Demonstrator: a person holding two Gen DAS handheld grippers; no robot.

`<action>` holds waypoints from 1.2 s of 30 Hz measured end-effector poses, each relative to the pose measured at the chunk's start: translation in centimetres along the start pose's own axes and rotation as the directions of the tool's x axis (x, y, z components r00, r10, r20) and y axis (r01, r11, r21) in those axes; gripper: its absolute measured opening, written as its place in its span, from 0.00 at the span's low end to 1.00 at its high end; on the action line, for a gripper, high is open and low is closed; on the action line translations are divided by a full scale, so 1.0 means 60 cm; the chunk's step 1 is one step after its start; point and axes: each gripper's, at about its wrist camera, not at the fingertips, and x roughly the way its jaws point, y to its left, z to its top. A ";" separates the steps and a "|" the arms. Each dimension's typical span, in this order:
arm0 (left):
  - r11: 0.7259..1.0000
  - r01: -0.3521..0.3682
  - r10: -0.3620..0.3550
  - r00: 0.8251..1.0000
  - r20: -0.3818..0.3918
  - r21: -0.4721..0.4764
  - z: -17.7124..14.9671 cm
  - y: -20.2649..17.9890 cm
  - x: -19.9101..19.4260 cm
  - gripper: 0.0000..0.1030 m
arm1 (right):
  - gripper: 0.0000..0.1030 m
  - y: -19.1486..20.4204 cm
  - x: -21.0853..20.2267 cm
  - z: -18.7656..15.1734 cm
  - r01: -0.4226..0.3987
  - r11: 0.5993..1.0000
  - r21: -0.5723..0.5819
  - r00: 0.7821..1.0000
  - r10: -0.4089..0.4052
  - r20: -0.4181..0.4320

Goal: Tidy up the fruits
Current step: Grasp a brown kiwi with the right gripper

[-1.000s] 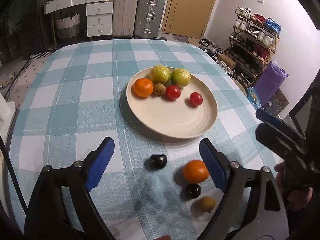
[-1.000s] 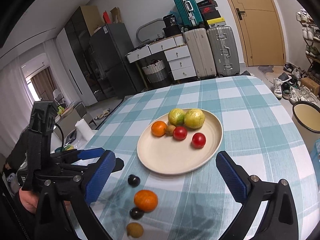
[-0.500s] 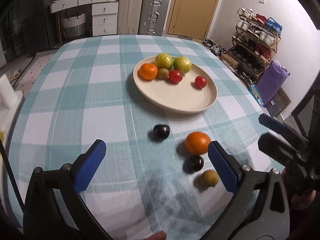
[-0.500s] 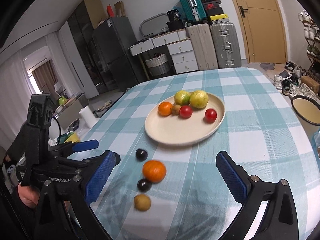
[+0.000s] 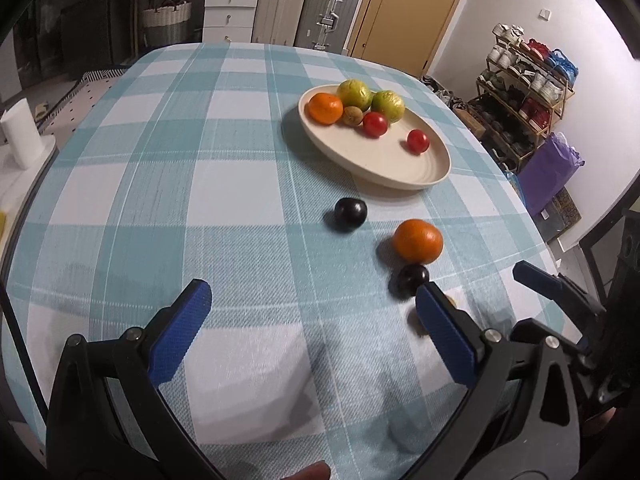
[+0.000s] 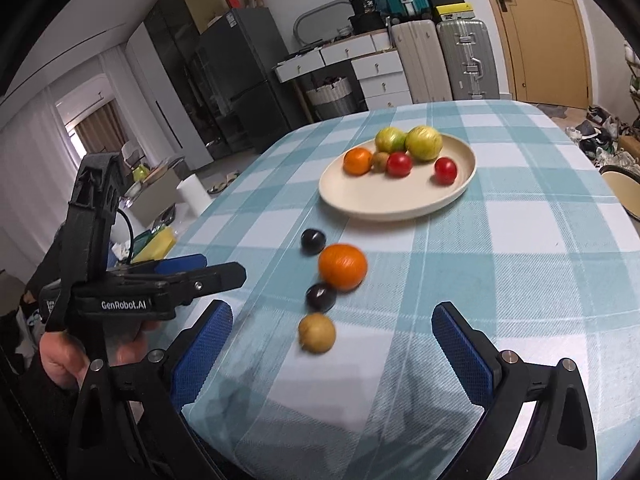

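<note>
A cream plate (image 5: pixel 400 184) (image 6: pixel 384 212) on the checked tablecloth holds an orange (image 5: pixel 325 108), two green fruits, a small brown fruit and two red tomatoes. Nearer to me a row lies on the cloth: a dark plum (image 6: pixel 312 240), an orange (image 6: pixel 343 267), a second dark plum (image 6: pixel 321 297) and a tan fruit (image 6: pixel 317 333). My right gripper (image 6: pixel 331 314) is open; the tan fruit sits just ahead between its fingers, untouched. My left gripper (image 5: pixel 311 294) is open over bare cloth to the left of the row, and its right finger hides most of the tan fruit.
The table's near edge lies just under both grippers. A paper roll (image 6: pixel 194 196) stands off the left side and a round stool (image 6: pixel 620 188) off the right. Suitcases, drawers, a shoe rack (image 5: pixel 524 92) and a purple bag are beyond the table.
Both grippers have drawn back from the plate toward the near edge and sunk a little. The left jaws have opened wider. The fruits have not moved.
</note>
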 end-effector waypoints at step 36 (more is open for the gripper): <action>0.999 0.024 -0.025 0.999 -0.034 -0.024 0.000 0.024 0.027 0.99 | 0.26 0.008 0.060 -0.015 -0.025 1.000 -0.006 0.996 0.024 -0.086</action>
